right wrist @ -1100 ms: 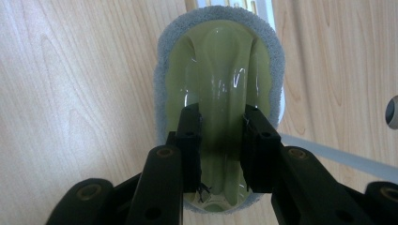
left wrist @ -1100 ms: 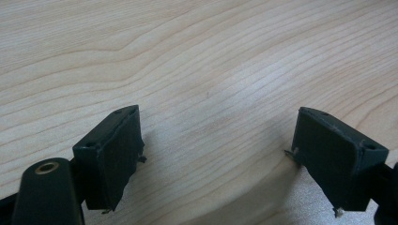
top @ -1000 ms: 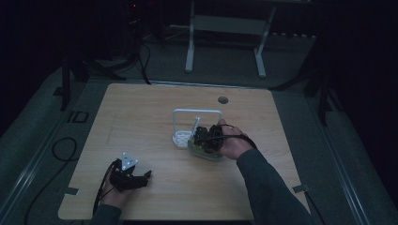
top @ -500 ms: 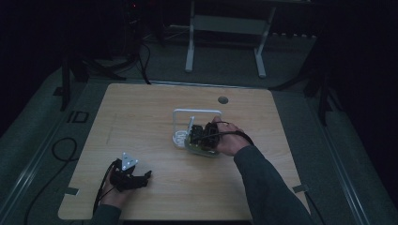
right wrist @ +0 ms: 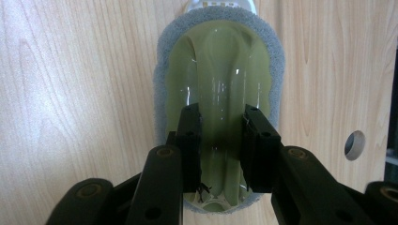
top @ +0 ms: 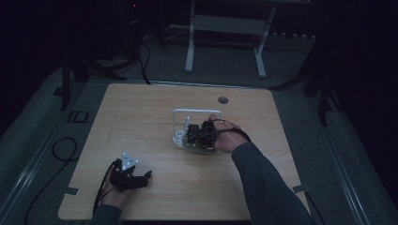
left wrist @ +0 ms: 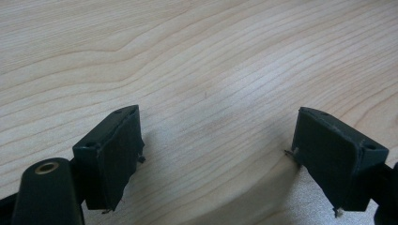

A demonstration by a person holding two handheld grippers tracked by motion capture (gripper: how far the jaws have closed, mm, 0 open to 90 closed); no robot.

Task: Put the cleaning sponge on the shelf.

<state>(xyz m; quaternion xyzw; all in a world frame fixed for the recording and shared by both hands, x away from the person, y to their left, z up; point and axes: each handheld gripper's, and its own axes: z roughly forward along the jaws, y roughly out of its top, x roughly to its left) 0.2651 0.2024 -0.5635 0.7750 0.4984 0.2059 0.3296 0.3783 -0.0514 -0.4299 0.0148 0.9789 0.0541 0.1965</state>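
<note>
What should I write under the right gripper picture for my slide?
The right gripper clamps the green handle of a grey-edged scrubber over a wooden table.

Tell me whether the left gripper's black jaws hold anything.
No: the left gripper has its jaws spread wide, with bare light wooden table between them.

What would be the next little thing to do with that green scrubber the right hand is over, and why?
Probably lift it slightly, straight up. The right gripper has its fingers closed around the raised ridge of the green scrubber, which lies flat on the table beside a white rack. The left gripper rests open over bare wood, so it offers no help.
</note>
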